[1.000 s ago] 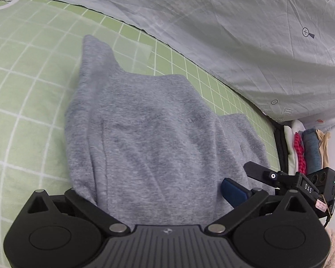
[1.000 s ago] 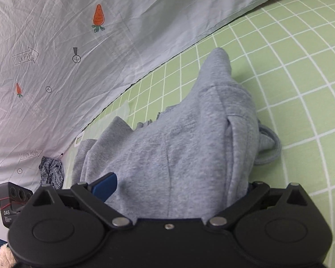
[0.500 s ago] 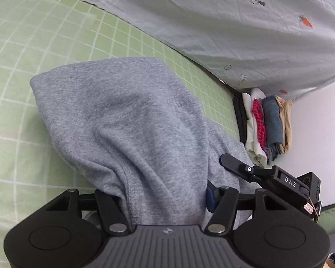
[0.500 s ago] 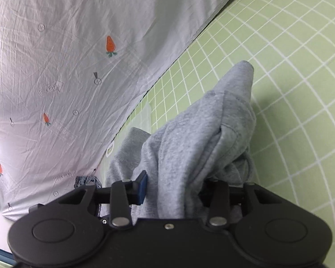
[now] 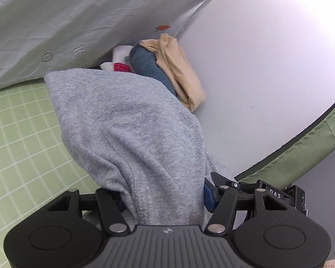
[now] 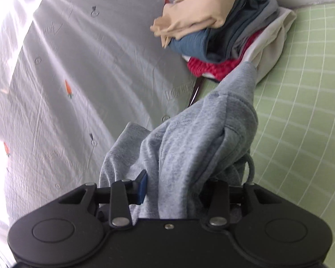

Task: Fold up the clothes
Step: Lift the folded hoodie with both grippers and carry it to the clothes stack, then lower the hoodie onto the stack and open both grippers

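Folded grey fleece garment point(image 5: 131, 134) carried clear of the green grid-patterned sheet point(image 5: 17, 134), pinched at one end by the left gripper point(image 5: 163, 198) and at the other by the right gripper point(image 6: 176, 187); both claws pressed onto bunched fabric, thick folds filling the gap between the blue-padded fingers point(image 6: 142, 186); grey bundle hanging between the two tools, its free corner pointing toward the stack ahead.

Step in hand, by the look of it: folding finished, transfer to the pile under way; next move likely calls for lifting the bundle over the stack of folded clothes point(image 6: 223, 33), setting it level on the beige top layer point(image 6: 196, 15), then loosening both claws together so the folds hold.

No baskets or boxes in view; sole storage spot the stack itself, wedged in the corner between the pale carrot-print sheet point(image 6: 78, 78) and the white wall point(image 5: 268, 67); beige, blue, dark grey, red knit and white pieces layered top to bottom.
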A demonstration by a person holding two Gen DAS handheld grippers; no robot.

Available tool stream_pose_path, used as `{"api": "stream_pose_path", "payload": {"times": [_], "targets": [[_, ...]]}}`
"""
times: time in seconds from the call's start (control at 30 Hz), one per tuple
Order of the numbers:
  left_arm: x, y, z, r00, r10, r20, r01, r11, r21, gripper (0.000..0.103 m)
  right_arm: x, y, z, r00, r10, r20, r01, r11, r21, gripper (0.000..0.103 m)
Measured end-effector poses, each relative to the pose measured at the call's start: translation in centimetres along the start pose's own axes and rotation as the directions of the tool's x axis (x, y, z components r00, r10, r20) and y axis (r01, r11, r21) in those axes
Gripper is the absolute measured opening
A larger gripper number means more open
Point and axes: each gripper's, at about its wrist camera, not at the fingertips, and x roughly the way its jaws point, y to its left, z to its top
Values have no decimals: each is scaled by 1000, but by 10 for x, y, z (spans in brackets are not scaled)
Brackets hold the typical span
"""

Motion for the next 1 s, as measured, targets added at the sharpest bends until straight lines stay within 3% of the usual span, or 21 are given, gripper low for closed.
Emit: {"api": "stream_pose_path", "payload": {"times": [0.13,0.37,0.43,0.5,0.57,0.6,0.63,0.7,0.77,0.8,0.87,1.0], "targets": [[57,-45,55,999,-53,1,53,999,-14,60,-21,-7,85,998,42,54,-42,999,6,42],[107,-120,170,995,-95,-26,98,986,135,60,-27,0,191,974,149,173,-164,984,72,42],[116,-132,208,993,-108,-37,114,970,215,60,-22,4,209,960,174,221,-199,975,97,42],[131,-141,244,995,-93,-40,101,934,343,63,-11,6,224,949,169,268,-199,976,89,42],[156,-132,273,999,-34,-17,38,903,428,77,6,2,234,940,100,325,-132,988,80,47],[174,-121,285,1000,22,18,-28,895,445,85,18,-6,238,938,39,345,-78,992,98,57],[192,-106,297,995,88,50,-101,886,453,85,31,-15,241,932,-26,362,-20,992,121,63],[233,-64,310,958,277,79,-284,862,419,84,58,-41,246,929,-149,338,82,975,206,64],[261,-19,312,920,389,55,-382,856,348,83,78,-73,248,932,-217,290,118,939,323,65],[266,1,309,931,364,34,-358,888,288,92,81,-81,247,932,-208,298,97,933,346,71],[267,33,304,960,280,18,-279,948,155,94,83,-88,245,930,-187,316,67,933,354,76],[263,49,296,965,257,44,-260,959,109,101,87,-83,251,936,-203,288,109,944,310,81]]}}
